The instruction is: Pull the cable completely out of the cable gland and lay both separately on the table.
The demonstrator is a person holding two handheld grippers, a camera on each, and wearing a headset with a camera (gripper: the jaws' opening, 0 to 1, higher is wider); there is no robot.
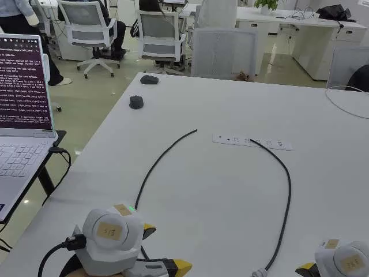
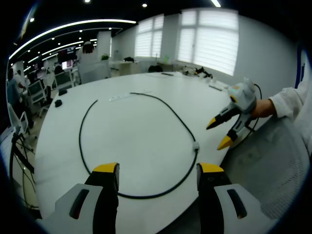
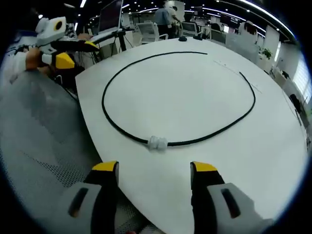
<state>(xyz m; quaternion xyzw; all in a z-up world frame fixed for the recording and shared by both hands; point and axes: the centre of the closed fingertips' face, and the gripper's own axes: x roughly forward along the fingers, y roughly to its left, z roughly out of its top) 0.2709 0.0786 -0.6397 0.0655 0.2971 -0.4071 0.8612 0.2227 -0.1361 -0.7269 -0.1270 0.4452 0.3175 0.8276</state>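
Cable [image 3: 104, 100] is lying in a wide open loop on the white desk [image 1: 202, 219]. The cable gland [image 3: 157, 143] is sitting on it, threaded over the part of the loop nearest to me, close to the desk edge. The cable is coming out of the gland on both sides, so I am judging that nothing of the task is done yet.

Everything is remaining. I am needing to take the gland with one claw and the cable beside it with the other. Then I am drawing the cable the whole way out and putting both down apart from each other. The length to draw through is looking long whichever end I am choosing, so I am expecting more than one pull.

My right claw [image 3: 153, 168] is hanging at the desk edge just in front of the gland. Its jaws are standing wide apart with nothing between them, and it is touching neither the gland nor the cable. My left claw [image 2: 157, 170] is wide open and empty too. It is hovering at the near edge where the loop is bending closest to it, and it is not touching the cable.

Both ends of the cable are resting far from me on the desk, and one of them is reaching a white power strip [image 1: 252, 141].
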